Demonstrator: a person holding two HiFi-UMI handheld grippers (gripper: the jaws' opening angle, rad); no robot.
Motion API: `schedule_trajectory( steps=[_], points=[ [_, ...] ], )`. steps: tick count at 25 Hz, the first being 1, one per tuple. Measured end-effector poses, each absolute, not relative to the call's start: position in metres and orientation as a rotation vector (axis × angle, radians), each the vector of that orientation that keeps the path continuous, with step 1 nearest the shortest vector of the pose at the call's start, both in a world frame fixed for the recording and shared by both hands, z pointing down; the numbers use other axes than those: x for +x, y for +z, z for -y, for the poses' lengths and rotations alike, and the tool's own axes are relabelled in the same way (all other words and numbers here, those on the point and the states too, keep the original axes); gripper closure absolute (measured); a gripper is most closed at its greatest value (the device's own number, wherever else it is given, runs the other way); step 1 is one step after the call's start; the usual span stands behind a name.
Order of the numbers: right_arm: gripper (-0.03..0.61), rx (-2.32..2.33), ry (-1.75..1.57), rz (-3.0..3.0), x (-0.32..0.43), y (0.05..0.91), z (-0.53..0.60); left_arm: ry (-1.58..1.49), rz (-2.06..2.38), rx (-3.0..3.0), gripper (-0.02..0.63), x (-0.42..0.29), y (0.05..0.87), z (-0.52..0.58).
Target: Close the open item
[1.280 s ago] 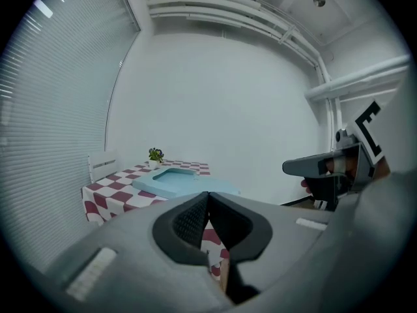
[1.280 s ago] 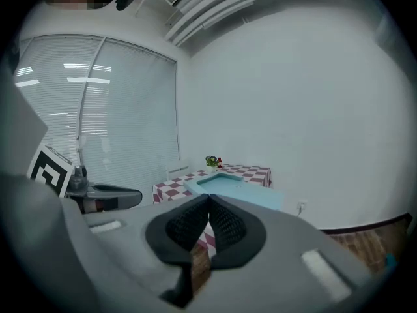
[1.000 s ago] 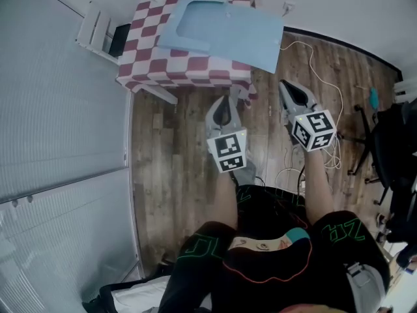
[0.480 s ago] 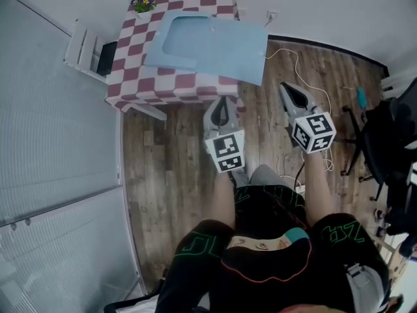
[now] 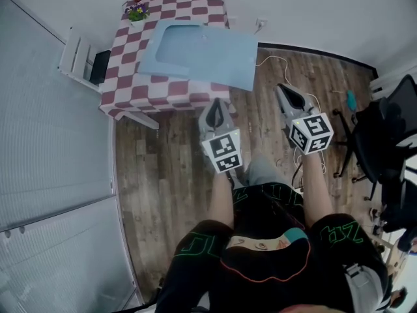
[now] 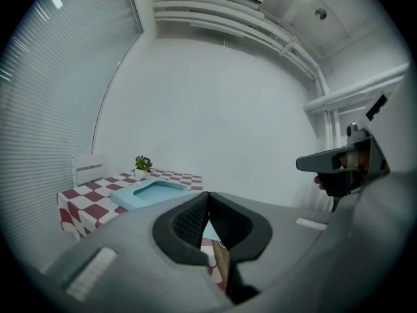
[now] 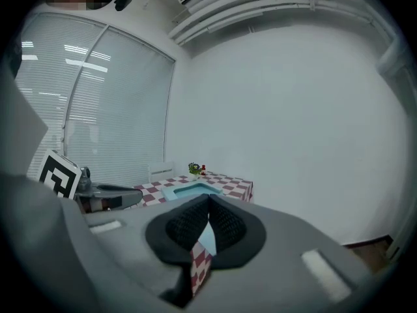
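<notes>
A large flat light-blue item [image 5: 199, 53] lies on a table with a red-and-white checked cloth [image 5: 124, 90]; a shallow rounded hollow shows in its far left part, and its near right corner overhangs the table edge. It also appears as a pale blue slab [image 6: 151, 192] in the left gripper view and beyond the jaws [image 7: 191, 189] in the right gripper view. My left gripper [image 5: 215, 105] hovers just short of the table's near edge, jaws shut and empty. My right gripper [image 5: 281, 90] hangs over the floor to the right, shut and empty too.
A small pot of flowers [image 5: 136, 12] stands at the table's far corner. A white slatted rack [image 5: 73, 59] leans left of the table. White cables [image 5: 306, 100] trail over the wooden floor at right, near a black office chair [image 5: 384, 142]. Blinds cover the left wall.
The view has shifted so the table and blue item sit further left and higher in the head view. Both grippers have risen slightly and stay shut.
</notes>
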State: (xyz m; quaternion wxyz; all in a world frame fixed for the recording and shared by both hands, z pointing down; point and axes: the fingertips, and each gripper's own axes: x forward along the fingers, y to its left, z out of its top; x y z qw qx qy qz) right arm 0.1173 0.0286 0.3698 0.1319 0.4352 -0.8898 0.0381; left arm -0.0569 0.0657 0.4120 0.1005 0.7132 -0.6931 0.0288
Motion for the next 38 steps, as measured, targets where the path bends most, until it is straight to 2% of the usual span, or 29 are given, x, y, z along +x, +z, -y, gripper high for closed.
schedule_trajectory(
  steps=[20, 38],
  points=[
    [0.575, 1.345, 0.064, 2.56, 0.155, 0.355, -0.019, 0.073, 1.984, 2.21, 0.606, -0.019, 0.399, -0.037],
    [0.575, 1.428, 0.286, 2.658, 0.199, 0.387, 0.048, 0.375, 1.961, 2.304, 0.606, 0.022, 0.404, 0.022]
  ],
)
